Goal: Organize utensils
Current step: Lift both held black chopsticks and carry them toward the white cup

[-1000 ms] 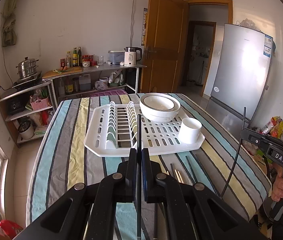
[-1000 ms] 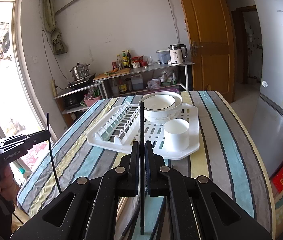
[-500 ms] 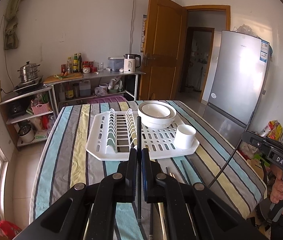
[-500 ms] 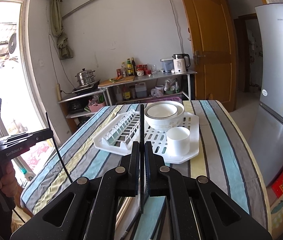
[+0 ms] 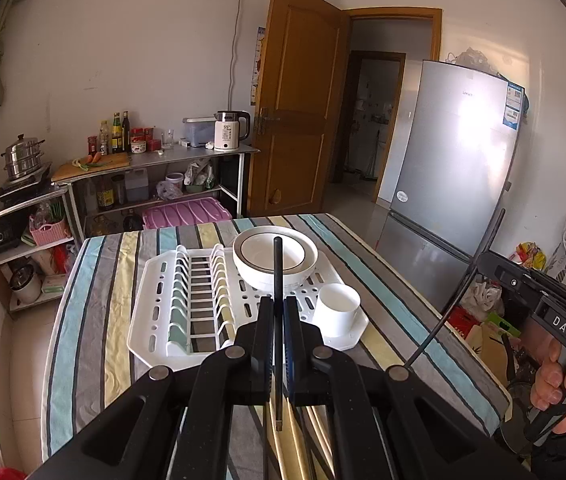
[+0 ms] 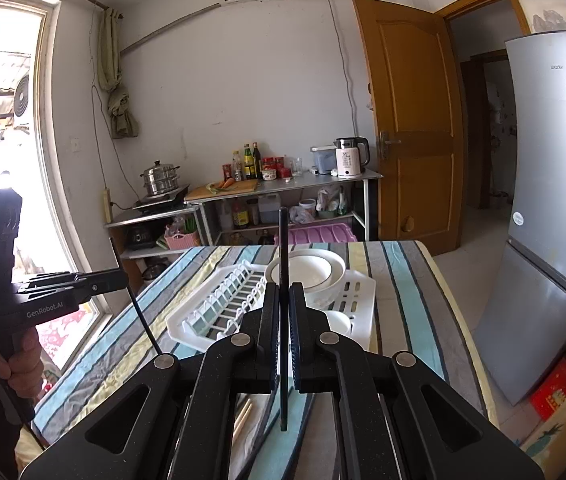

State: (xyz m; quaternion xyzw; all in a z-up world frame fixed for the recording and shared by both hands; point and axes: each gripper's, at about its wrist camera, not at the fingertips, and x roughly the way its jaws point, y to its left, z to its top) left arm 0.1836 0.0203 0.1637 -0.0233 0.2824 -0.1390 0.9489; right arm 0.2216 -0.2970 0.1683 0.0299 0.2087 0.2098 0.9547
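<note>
Chopsticks in both hands: my left gripper (image 5: pixel 278 322) is clamped on one black chopstick (image 5: pixel 277 280), my right gripper (image 6: pixel 283 312) on another (image 6: pixel 283 252), both above the worktop (image 5: pixel 95 280). Next, I judge, lower each tip-first into the white cup (image 5: pixel 337 310) on the drying rack (image 5: pixel 151 312).

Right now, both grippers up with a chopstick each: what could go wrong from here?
1. Each hand-held gripper, left and right, pinches its black chopstick partway along, so the stick may pivot or slip.
2. The white cup stands near the edge of the drying rack; a hard poke could tip it.
3. The bowl sits just behind the cup, so an overshoot may knock it.
</note>
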